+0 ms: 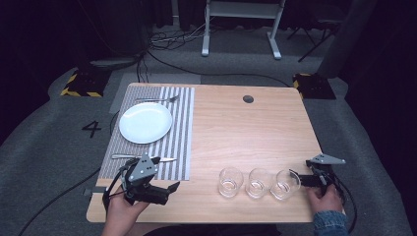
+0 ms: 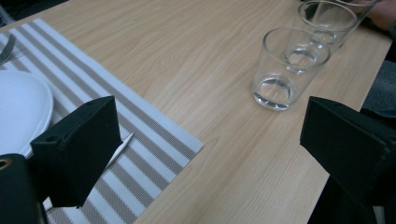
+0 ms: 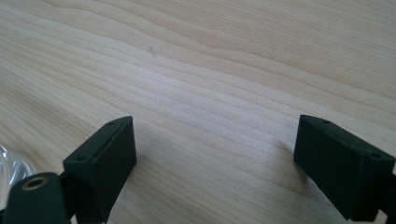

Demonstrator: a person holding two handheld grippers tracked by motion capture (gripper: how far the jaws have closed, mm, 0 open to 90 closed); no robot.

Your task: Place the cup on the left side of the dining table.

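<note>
Right tool [image 1: 301, 180] wide open beside the right glass [image 1: 284, 185] of three at the near edge of the surface [image 1: 246, 128]; close squarely on its wall, left tool [image 1: 167, 191] open, idle

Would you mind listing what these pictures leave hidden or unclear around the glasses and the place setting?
- Knife: high view, its middle sits behind the left gripper.
- Rightmost glass: high view, whether the right gripper touches it is too small to tell; right gripper view cuts it off at the left edge.
- Plate: left gripper view, cut by the frame edge and that gripper's jaw.
</note>
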